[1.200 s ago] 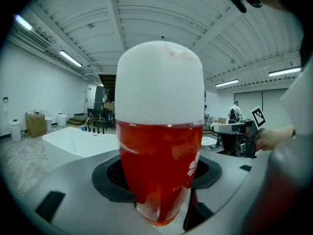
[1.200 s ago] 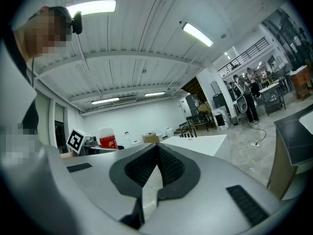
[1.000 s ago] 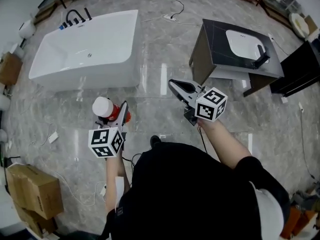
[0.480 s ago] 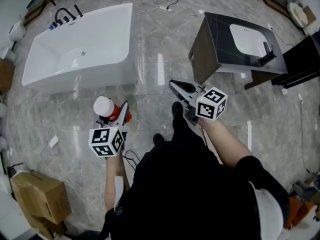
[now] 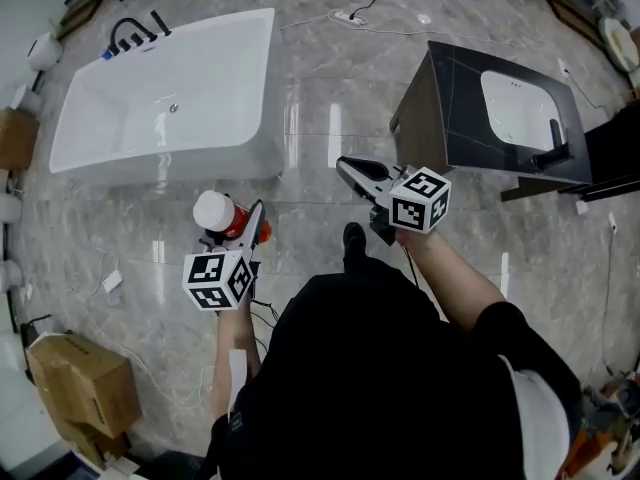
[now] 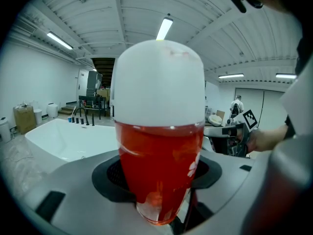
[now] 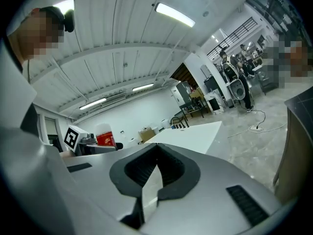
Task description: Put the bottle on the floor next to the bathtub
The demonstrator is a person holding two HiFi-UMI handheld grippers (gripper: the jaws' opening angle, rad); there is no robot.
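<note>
Bottle [image 5: 222, 216]: red, white cap, grasped in left tongs [image 5: 236, 224], in the air at near side of bathtub [image 5: 170, 164].
Right tongs [image 5: 350, 168]: clenched, empty.
Risk: released tilted, it can topple on the glossy floor [image 5: 330, 128].

In the head view, the left gripper [image 5: 240, 224] covers the lower part of the bottle [image 5: 213, 210], so only its white cap and a strip of red show. The person's torso [image 5: 380, 388] hides the floor [image 5: 330, 108] beneath. A box [image 5: 14, 138] is cut by the left edge, a black object [image 5: 615, 153] by the right.

In the left gripper view, the bottle's base is hidden between the jaws. Its white print [image 6: 194, 168] is only partly seen and unreadable.

In the right gripper view, distant shapes [image 7: 237, 77] are too small to tell.
</note>
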